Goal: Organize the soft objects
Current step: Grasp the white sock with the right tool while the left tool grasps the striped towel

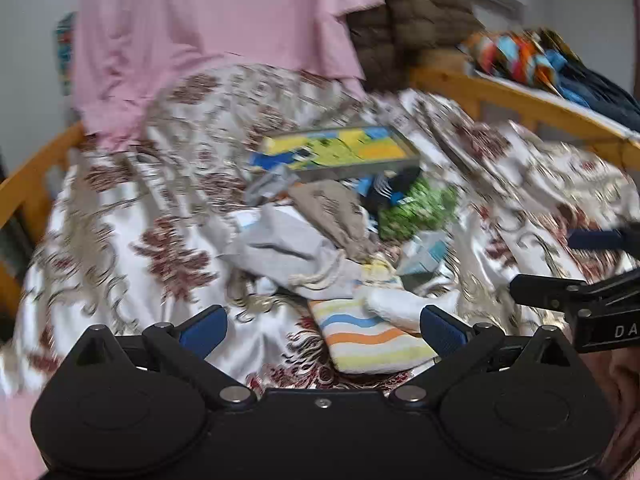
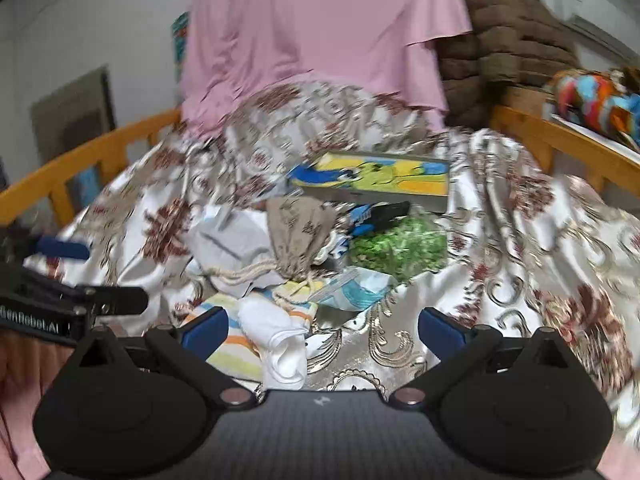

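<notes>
Bedspread (image 1: 120, 216): striped cloth (image 1: 368, 340) between left gripper (image 1: 324, 326) fingers.

Both views are smeared by motion, so the pattern on the bedspread (image 1: 132, 216) runs into streaks and the picture on the flat box (image 1: 340, 150) cannot be made out. The box's lower edge is covered by the heap of clothes (image 1: 304, 240). In the left wrist view the right claw (image 1: 560, 264) is cut off by the right edge. The striped cloth (image 2: 236, 344) is partly hidden behind a blue finger (image 2: 206, 330) and a white sock (image 2: 280, 344).
</notes>
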